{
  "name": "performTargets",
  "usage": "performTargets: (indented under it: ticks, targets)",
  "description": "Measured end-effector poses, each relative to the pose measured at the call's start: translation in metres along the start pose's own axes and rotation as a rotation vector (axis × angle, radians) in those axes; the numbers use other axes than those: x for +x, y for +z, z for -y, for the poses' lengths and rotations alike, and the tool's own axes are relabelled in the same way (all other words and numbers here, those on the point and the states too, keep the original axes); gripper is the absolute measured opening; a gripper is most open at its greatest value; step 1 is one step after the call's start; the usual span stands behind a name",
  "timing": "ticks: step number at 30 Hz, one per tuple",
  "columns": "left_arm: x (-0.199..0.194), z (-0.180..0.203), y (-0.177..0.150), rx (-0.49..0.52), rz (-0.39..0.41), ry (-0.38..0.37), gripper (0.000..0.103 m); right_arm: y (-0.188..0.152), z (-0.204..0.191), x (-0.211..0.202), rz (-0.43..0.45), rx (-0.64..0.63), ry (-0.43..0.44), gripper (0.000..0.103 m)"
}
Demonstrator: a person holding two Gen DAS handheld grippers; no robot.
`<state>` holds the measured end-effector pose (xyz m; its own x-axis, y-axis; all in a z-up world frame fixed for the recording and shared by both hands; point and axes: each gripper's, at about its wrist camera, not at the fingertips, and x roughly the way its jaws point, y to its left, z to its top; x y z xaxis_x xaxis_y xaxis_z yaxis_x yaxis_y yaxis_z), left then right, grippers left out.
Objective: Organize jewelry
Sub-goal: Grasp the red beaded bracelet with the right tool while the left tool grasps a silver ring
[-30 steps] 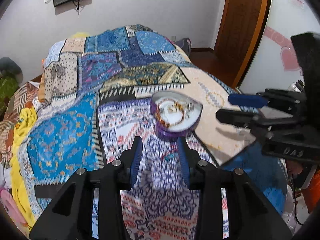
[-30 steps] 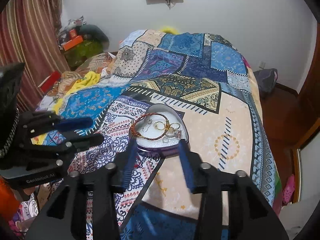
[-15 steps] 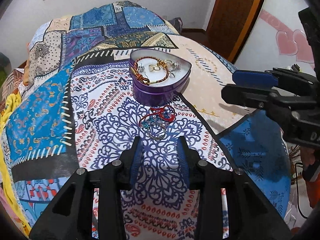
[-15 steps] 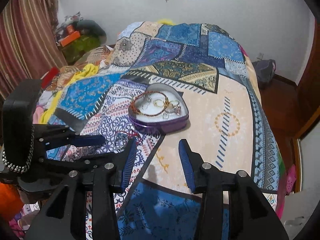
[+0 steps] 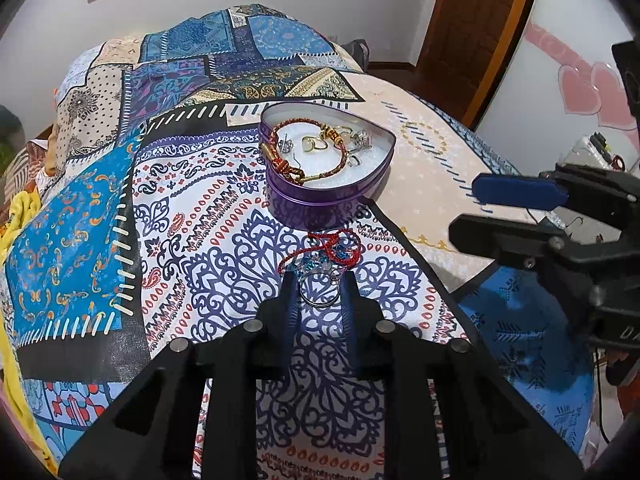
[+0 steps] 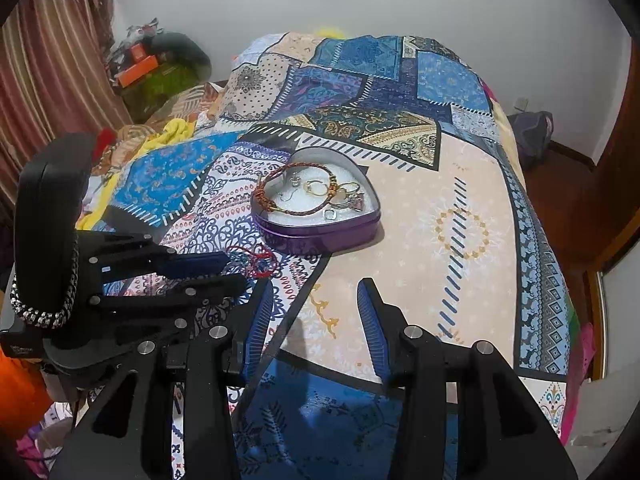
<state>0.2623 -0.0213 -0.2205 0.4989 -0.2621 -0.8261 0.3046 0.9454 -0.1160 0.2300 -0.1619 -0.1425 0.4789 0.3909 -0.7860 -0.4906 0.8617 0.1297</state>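
Note:
A purple heart-shaped tin [image 5: 316, 208] [image 6: 316, 236] sits open on the patchwork bedspread, holding a red-and-gold cord bracelet [image 5: 280, 164] and several rings and earrings. In front of it lie a red cord bracelet [image 5: 340, 250] [image 6: 260, 258], blue beads and a silver ring [image 5: 320, 300]. My left gripper [image 5: 319, 284] [image 6: 236, 272] points down at this pile. Its jaws are closing, with the silver ring between them and touching both pads. My right gripper [image 6: 315, 286] [image 5: 466, 210] hovers open to the right of the pile, with nothing between its fingers.
The bedspread [image 6: 460, 232] drops off at the right to a wooden floor [image 6: 560, 184] and a door [image 5: 476, 20]. Clothes and boxes [image 6: 152, 72] are piled at the far left by a curtain. A silver chain [image 6: 44, 312] hangs on the left gripper's body.
My left gripper has come down and forward onto the loose jewelry, and its jaws have narrowed around the silver ring. The right gripper has sunk slightly and stays open.

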Motion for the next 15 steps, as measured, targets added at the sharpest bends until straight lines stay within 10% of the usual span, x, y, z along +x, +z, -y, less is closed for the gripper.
performTargets:
  ticks: [15]
  targets:
    - [-0.039,-0.045,-0.008,-0.104,0.102,0.013,0.020,0.012,-0.034,0.043,-0.125,-0.098,0.060,0.040]
